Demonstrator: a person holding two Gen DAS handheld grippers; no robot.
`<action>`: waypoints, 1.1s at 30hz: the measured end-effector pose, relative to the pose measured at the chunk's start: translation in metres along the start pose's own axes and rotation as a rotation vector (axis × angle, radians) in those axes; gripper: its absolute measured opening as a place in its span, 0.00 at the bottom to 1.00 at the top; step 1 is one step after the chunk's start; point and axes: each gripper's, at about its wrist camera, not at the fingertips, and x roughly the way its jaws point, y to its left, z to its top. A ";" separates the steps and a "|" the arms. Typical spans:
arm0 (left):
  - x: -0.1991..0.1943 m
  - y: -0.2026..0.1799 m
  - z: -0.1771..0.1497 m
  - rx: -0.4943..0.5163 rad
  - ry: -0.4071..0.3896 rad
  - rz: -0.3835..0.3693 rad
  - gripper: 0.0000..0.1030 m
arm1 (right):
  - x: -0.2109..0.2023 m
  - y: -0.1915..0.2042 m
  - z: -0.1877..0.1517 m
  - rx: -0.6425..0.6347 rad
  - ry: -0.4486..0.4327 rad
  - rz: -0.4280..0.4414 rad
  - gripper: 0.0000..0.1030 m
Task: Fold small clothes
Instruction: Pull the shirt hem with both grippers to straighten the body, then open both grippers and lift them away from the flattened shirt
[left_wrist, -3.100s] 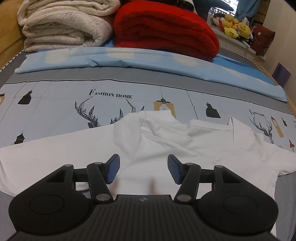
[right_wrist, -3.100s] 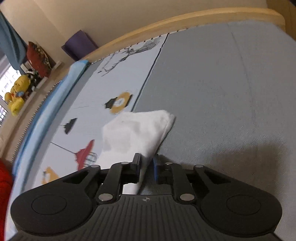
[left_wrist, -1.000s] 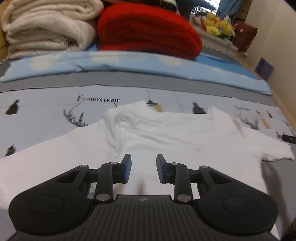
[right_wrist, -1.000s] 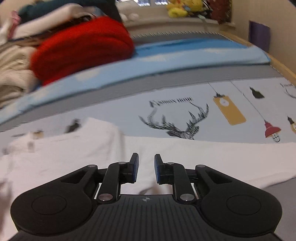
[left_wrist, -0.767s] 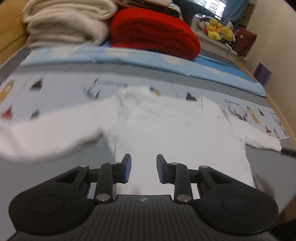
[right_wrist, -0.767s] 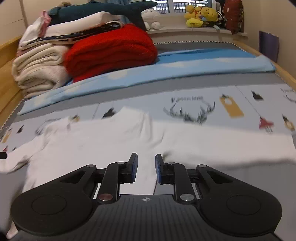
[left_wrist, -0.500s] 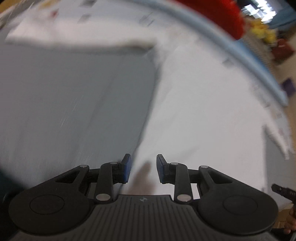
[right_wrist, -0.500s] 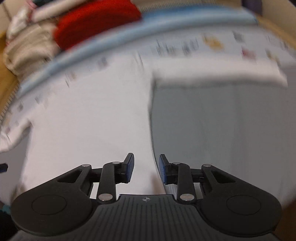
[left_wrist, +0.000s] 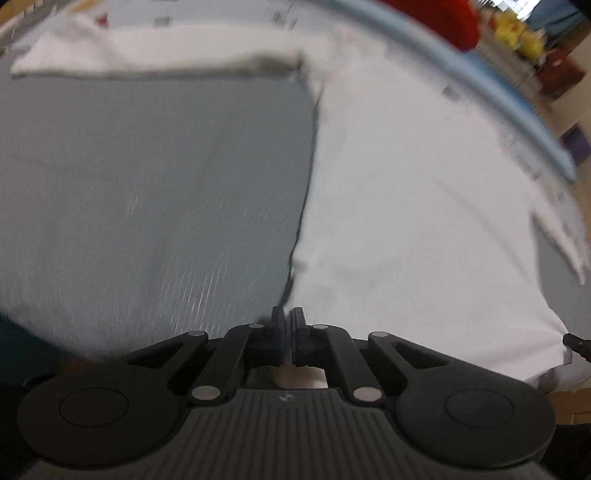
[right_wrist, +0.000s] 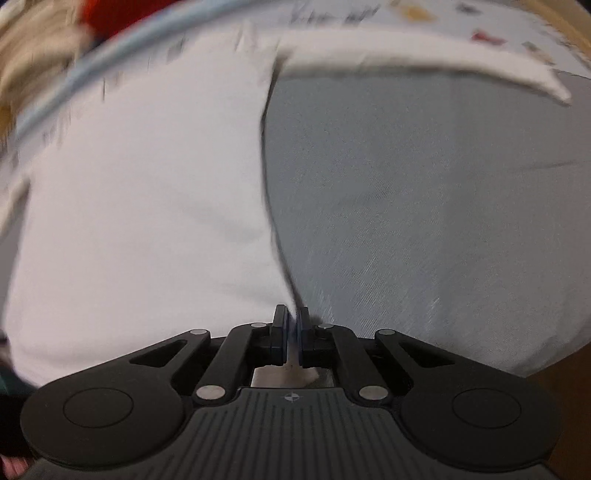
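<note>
A white shirt (left_wrist: 406, 192) lies spread flat on a grey bed cover (left_wrist: 147, 184), its long sleeves stretched out to either side at the far end, and both views are blurred. The left gripper (left_wrist: 287, 325) has its jaws pinched together on the near left corner of the shirt's bottom hem, with white cloth showing between the pads. The right gripper (right_wrist: 291, 325) is likewise clamped on the near right corner of the shirt (right_wrist: 140, 206), beside the bare grey cover (right_wrist: 424, 206).
</note>
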 end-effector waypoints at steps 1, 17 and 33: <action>-0.004 -0.001 -0.002 0.011 -0.006 0.005 0.03 | -0.012 -0.004 0.002 0.024 -0.042 0.017 0.03; 0.010 -0.009 -0.012 0.116 0.114 0.116 0.06 | 0.017 0.017 -0.020 -0.119 0.148 -0.102 0.06; 0.022 -0.059 -0.022 0.332 0.118 0.035 0.44 | 0.000 0.066 -0.024 -0.258 0.045 0.056 0.45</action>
